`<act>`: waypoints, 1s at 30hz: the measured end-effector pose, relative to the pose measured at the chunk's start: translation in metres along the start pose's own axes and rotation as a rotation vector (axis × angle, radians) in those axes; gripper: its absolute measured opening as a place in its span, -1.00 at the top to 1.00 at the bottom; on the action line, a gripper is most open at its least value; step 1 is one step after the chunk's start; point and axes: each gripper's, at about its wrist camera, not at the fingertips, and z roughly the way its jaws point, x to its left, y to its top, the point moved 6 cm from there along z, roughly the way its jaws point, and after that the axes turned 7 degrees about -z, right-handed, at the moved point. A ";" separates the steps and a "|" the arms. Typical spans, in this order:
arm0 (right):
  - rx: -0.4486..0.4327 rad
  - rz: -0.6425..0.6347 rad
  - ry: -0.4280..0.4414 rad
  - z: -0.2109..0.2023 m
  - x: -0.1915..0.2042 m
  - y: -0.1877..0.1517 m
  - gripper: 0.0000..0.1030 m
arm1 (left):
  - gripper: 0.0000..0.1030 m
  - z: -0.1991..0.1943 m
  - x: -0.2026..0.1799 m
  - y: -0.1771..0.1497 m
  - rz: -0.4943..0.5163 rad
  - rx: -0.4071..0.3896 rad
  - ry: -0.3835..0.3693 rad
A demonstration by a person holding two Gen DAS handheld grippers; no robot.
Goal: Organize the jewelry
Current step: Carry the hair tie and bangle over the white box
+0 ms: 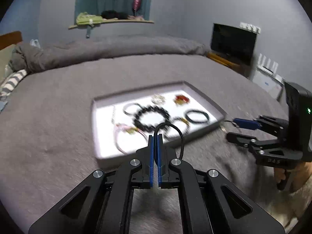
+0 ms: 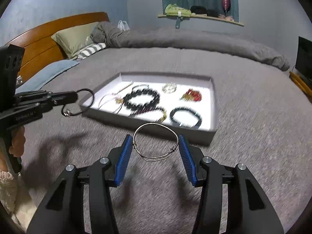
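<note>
Shiny metal wire bangle (image 2: pixel 156 142), matt cloth bedspread (image 2: pixel 253 117)

Two wrist fisheye views, both low over a grey bed (image 2: pixel 243 101), facing the far wall.

The left wrist camera looks forward along its own closed fingers, with the white tray (image 1: pixel 101 154) close ahead and slightly left of centre; the right gripper (image 1: pixel 241 129) enters at its right edge. The right wrist camera looks along its spread fingers toward the same tray (image 2: pixel 206 136), near and a little right of centre, with the left gripper (image 2: pixel 72 97) at its left edge. Both views share the tray, the bedspread and the wall shelf (image 1: pixel 111 22) (image 2: pixel 200 17). Motion blur softens tray contents, so relative height is uncertain.
</note>
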 end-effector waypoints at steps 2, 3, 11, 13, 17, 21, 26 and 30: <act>-0.015 0.019 -0.009 0.002 -0.009 0.009 0.05 | 0.95 0.002 0.009 0.011 -0.030 -0.005 0.000; -0.021 0.028 -0.012 0.003 -0.014 0.014 0.05 | 0.95 0.003 0.013 0.016 -0.038 -0.011 0.007; -0.031 0.051 -0.069 0.029 -0.048 0.046 0.05 | 0.95 0.034 0.039 0.052 -0.090 -0.017 0.069; -0.033 0.058 -0.079 0.039 -0.056 0.055 0.05 | 0.94 0.047 0.047 0.061 -0.107 -0.010 0.084; -0.047 0.091 -0.091 0.056 -0.070 0.071 0.05 | 0.95 0.073 0.058 0.070 -0.143 0.016 0.105; -0.009 0.082 -0.082 0.076 -0.074 0.062 0.05 | 0.94 0.094 0.065 0.055 -0.138 0.071 0.117; 0.076 0.053 -0.079 0.094 -0.070 0.044 0.05 | 0.94 0.107 0.072 0.040 -0.139 0.128 0.121; 0.104 0.011 -0.089 0.099 -0.060 0.038 0.05 | 0.94 0.111 0.073 0.030 -0.108 0.163 0.149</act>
